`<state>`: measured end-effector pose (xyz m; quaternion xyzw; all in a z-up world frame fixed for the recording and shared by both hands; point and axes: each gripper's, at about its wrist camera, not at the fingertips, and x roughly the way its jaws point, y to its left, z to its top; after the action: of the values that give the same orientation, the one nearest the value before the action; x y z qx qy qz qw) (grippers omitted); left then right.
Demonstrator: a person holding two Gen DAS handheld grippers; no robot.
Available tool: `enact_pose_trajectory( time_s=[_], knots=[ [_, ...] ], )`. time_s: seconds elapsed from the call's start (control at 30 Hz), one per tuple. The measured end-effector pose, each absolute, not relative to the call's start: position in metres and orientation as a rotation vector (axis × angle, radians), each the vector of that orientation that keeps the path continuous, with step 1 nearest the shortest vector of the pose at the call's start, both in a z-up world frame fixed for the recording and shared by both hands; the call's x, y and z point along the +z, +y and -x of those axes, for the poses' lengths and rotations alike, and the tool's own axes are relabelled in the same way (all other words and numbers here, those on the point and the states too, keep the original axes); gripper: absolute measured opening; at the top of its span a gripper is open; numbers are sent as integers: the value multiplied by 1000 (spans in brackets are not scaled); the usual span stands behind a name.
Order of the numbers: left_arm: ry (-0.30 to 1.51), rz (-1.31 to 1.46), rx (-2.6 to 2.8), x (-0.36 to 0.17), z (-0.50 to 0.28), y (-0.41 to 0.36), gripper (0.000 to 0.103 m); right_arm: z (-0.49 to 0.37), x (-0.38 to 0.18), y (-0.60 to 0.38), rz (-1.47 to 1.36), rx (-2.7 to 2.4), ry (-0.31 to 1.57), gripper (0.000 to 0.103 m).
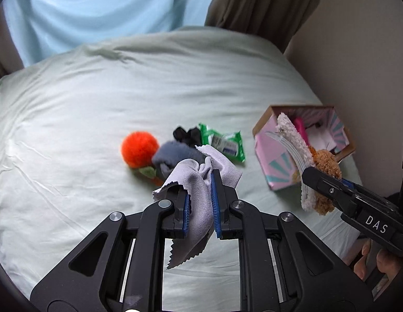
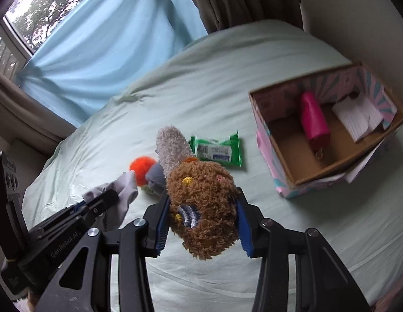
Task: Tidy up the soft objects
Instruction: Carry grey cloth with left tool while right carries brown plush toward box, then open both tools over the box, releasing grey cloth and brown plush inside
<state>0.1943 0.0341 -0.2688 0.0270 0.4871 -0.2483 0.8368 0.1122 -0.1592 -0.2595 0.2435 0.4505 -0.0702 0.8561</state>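
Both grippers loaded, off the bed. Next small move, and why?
Probably carry the right gripper toward the open box first. It is shut on the brown plush toy, which hangs clear above the bed sheet, and the box floor shows bare cardboard beside the pink item. The left gripper, shut on the grey cloth, can follow.

daylight: soft, from window (image 2: 24,26) | shadows: faint | edges: fisheye-warped, vignetted
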Motion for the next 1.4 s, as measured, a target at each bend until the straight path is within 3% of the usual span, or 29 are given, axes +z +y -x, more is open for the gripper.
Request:
enact_pose_trajectory(
  time_s=[0.33, 0.63, 0.97, 1.4],
  knots=[
    [934, -27, -482, -185, -184, -29, 12, -101, -180, -231, -411, -116, 874, 41],
    [923, 12, -432, -169, -174, -131, 12, -99, -162, -333, -355, -73, 898, 41],
    [1029, -5, -429, -218, -184, -238, 12, -116, -197, -430, -341, -83, 998, 41],
    [1223, -83, -439, -324, -214, -310, 12, -147, -300, -482, -350, -93, 1199, 41]
  ],
)
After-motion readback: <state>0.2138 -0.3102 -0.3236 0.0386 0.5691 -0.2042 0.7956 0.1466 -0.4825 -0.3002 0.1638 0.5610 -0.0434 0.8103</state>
